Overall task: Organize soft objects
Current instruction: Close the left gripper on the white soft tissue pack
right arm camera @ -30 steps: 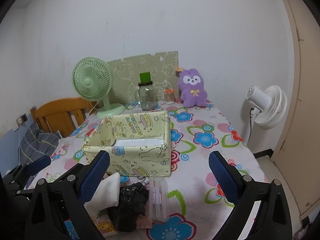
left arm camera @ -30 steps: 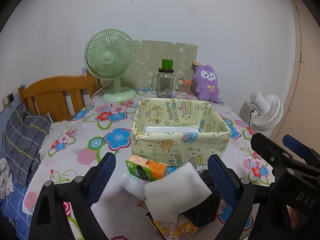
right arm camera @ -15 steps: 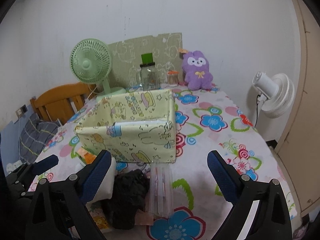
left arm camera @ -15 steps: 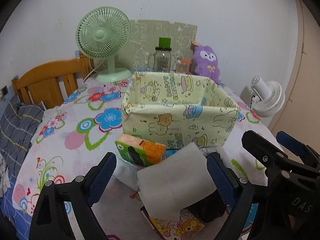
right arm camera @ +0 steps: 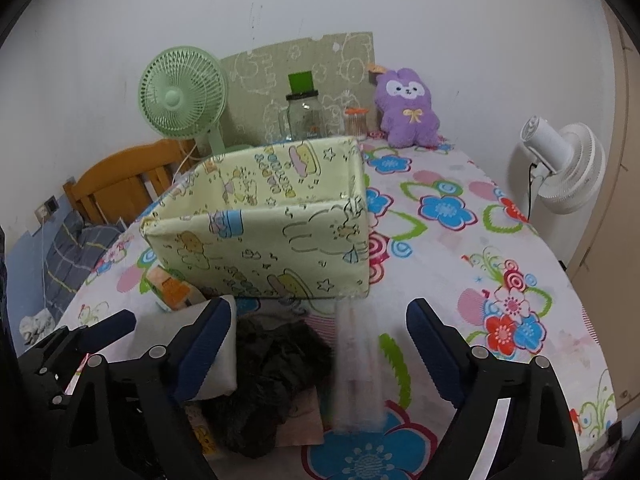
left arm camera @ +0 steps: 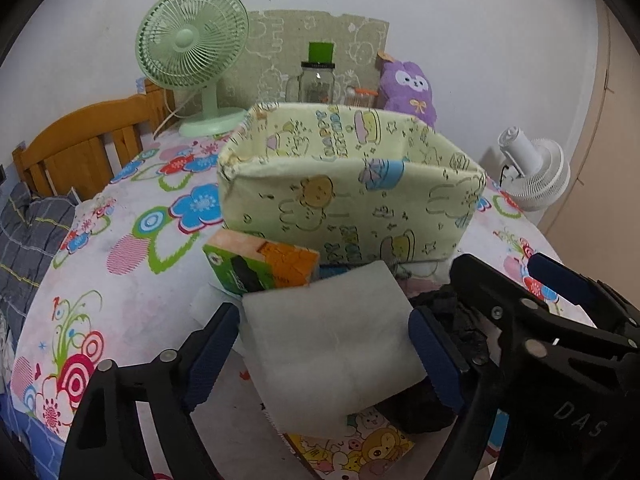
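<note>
From my feed there's a green desk fan (left arm camera: 192, 40) at the back of the flowery tablecloth (right arm camera: 448, 248), a glass jar (right arm camera: 306, 118) beside it, a wooden chair (left arm camera: 76, 144) left, white fan (right arm camera: 568, 168) right.

The left gripper (left arm camera: 324, 354) straddles a white folded cloth (left arm camera: 328, 344), its jaws just closing in, each blue pad at an edge of the cloth; whether they press on it cannot be told. The cloth lies on a cartoon-printed packet (left arm camera: 360, 450) and a black bundle (left arm camera: 444, 316). Just behind sits a green-and-orange carton (left arm camera: 260, 266), then a yellow fabric box (left arm camera: 352, 204) on the flowered bench (left arm camera: 132, 272). The right gripper (left arm camera: 532, 292) shows at the right edge.
</note>
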{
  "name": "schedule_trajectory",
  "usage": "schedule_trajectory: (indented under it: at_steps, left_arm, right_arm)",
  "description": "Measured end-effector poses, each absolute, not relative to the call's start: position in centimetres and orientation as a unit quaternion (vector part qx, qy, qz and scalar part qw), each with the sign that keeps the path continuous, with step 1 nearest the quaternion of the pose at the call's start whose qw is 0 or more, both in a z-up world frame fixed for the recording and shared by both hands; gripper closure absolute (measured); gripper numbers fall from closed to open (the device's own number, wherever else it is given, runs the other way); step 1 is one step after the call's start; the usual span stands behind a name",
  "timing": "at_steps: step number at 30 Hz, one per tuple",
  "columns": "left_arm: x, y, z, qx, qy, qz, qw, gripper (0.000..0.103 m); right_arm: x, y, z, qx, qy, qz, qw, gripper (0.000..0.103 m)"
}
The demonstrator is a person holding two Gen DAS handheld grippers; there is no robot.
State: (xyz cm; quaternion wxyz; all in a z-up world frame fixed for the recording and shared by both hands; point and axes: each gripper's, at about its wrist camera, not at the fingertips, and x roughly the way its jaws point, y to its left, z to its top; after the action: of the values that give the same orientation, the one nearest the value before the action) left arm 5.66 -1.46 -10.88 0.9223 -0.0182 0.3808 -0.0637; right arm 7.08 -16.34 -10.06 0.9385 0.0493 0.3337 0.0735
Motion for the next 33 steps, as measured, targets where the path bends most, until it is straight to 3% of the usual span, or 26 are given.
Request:
schedule_trajectory:
  at_steps: [7,16,20,22,29,33]
  left_arm:
    - [5.9,-1.8,-11.5,-0.019,0.385,-0.071,0.920,0.026]
    - [5.8,-2.4,-11.7,-0.011,0.382,-0.085,0.920,0.052]
    - [5.8,-2.4,-11.6,-0.013,0.381,-0.085,0.921,0.054]
    - [5.8,-2.2,-11.5,-0.018,0.380,-0.087,0.921,0.055]
    - [5.6,-2.3,-11.6,-0.010,0.379,-0.087,0.921,0.056]
    - [5.1,-2.3,-11.6,-0.006,0.380,-0.084,0.921,0.058]
  right_arm:
    - [7.7,-16.4,-11.2,0.059,0.355,0.073,0.930,0.015]
    - [8.1,-16.0,-12.0,0.063,0.369,0.079,0.924,0.022]
    - [8.1,-15.8,-11.9,0.062,0.372,0.081,0.923,0.027]
    - [7.8,-15.9,-11.6,0.060,0.370,0.067,0.924,0.036]
    - [7.3,-15.9,-11.5,0.056,0.379,0.060,0.922,0.040]
    - [7.3,-15.7,-11.8,0.067,0.390,0.072,0.915,0.047]
